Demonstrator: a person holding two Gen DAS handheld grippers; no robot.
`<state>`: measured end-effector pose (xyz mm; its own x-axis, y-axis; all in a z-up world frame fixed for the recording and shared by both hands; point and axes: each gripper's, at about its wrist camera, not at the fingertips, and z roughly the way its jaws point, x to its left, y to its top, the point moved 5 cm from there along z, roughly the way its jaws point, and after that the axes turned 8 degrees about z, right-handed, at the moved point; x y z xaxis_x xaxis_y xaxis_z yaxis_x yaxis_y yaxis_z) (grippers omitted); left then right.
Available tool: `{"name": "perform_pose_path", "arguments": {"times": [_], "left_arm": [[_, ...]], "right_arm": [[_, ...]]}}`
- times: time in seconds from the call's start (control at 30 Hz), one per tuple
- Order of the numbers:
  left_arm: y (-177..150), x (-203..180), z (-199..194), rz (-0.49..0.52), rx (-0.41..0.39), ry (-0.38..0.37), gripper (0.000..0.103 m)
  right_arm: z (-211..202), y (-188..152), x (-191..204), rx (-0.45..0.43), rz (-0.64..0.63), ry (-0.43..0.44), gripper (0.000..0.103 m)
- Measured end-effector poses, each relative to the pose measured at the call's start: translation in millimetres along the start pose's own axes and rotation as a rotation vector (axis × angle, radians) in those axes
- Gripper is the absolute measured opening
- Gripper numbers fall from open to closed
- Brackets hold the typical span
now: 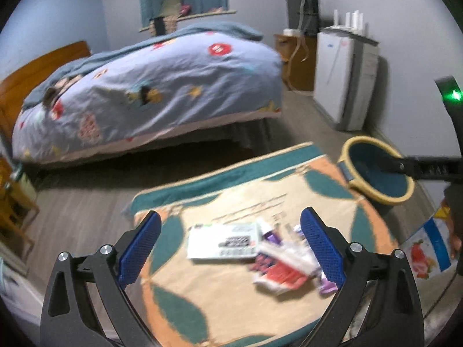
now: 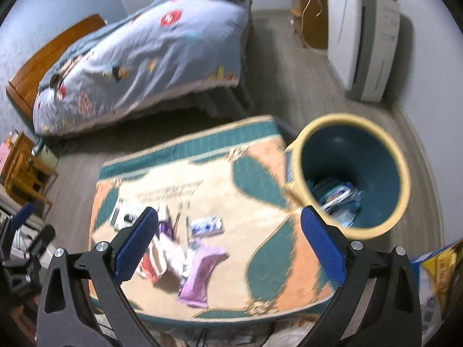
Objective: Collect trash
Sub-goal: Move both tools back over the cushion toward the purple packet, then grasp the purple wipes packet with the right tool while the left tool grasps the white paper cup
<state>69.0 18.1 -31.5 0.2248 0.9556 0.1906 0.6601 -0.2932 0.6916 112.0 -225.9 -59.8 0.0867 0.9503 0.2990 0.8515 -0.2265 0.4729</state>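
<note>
Loose trash lies on a patterned teal, orange and cream mat [image 1: 202, 303] [image 2: 260, 179]: a white printed card [image 1: 222, 241] [image 2: 124, 212], a red-and-white wrapper [image 1: 283, 271] [image 2: 156, 260], a purple wrapper [image 2: 199, 271] and a blue-white packet [image 2: 207, 225]. My left gripper [image 1: 231, 248] hangs open above the card and wrappers, nothing between its blue pads. My right gripper [image 2: 230, 245] is open too, above the mat's right half beside the bin. The yellow-rimmed teal bin [image 1: 387, 199] [image 2: 341, 120] stands at the mat's right edge with packets [image 2: 338, 199] in its bottom.
A bed with a blue quilt [image 1: 162, 86] fills the far side. A white appliance [image 1: 344, 78] and a wooden cabinet [image 1: 298, 57] stand along the right wall. A wooden stool [image 2: 26, 170] is at the left. A printed snack bag [image 1: 428, 248] lies right of the mat.
</note>
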Motion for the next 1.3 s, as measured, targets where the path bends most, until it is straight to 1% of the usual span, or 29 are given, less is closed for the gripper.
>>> {"name": "perform_pose_path", "arguments": {"times": [0.13,0.23,0.33,0.4,0.47,0.5,0.53,0.57,0.6,0.63,0.67,0.73,0.8,0.87,0.97,1.07,1.13,1.17,1.27,1.3], "left_arm": [[-16.3,20.8,10.5,-0.057,0.04,0.007,0.096],[-22.7,28.7,15.7,-0.093,0.063,0.003,0.096],[-28.4,32.5,20.1,-0.107,0.081,-0.005,0.096],[-31.0,30.8,24.3,-0.103,0.095,-0.012,0.096],[-34.5,26.8,30.5,-0.097,0.117,-0.02,0.096],[-36.0,25.2,32.8,-0.094,0.125,-0.022,0.096],[-37.5,23.0,35.3,-0.089,0.133,-0.025,0.096],[-39.4,19.6,38.5,-0.078,0.14,-0.027,0.096],[-40.8,16.3,40.5,-0.067,0.146,-0.028,0.096],[-42.4,12.1,42.6,-0.052,0.153,-0.028,0.096],[-44.9,6.8,45.9,-0.028,0.162,-0.03,0.096],[-48.7,-1.3,50.7,0.007,0.18,-0.034,0.096],[-52.1,-9.1,54.4,0.029,0.194,-0.042,0.096],[-53.2,-14.2,57.9,0.031,0.204,-0.053,0.096],[-53.6,-23.8,64.3,0.014,0.215,-0.089,0.096],[-56.0,-41.5,70.2,0.004,0.214,-0.147,0.096],[-62.5,-59.0,77.3,0.034,0.23,-0.18,0.096],[-68.6,-70.1,82.6,0.063,0.247,-0.189,0.096],[-82.0,-91.7,95.9,0.132,0.287,-0.19,0.096],[-84.3,-96.8,99.4,0.149,0.296,-0.187,0.096]], "right_arm": [[28.4,-27.7,9.9,0.082,-0.008,-0.037,0.097],[44.4,-45.7,10.7,0.119,-0.001,-0.072,0.097],[59.3,-65.4,8.7,0.162,0.022,-0.073,0.097],[77.3,-85.4,8.8,0.224,0.037,-0.068,0.096],[93.3,-102.9,9.9,0.286,0.041,-0.063,0.086],[100.6,-110.6,11.0,0.317,0.04,-0.058,0.073],[105.6,-119.1,12.7,0.344,0.038,-0.055,0.064],[112.0,-127.3,14.1,0.377,0.035,-0.049,0.06],[116.3,-133.0,15.0,0.401,0.033,-0.043,0.046],[118.6,-137.2,14.7,0.418,0.036,-0.04,0.027],[117.9,-137.8,14.3,0.419,0.04,-0.041,0.027],[110.2,-131.7,15.6,0.398,0.035,-0.033,0.021],[97.3,-121.1,17.6,0.372,0.021,-0.029,0.02],[82.5,-106.0,21.0,0.368,-0.011,-0.012,0.019],[61.0,-76.0,24.2,0.334,-0.055,0.012,0.019],[40.8,-46.9,21.0,0.278,-0.158,-0.015,0.019],[33.8,-37.2,12.7,0.238,-0.187,-0.029,0.019],[34.2,-34.3,6.4,0.227,-0.177,-0.019,0.019],[47.4,-28.7,-10.7,0.272,-0.03,0.061,0.019],[48.2,-24.0,-10.5,0.268,-0.014,0.079,0.019]]}}
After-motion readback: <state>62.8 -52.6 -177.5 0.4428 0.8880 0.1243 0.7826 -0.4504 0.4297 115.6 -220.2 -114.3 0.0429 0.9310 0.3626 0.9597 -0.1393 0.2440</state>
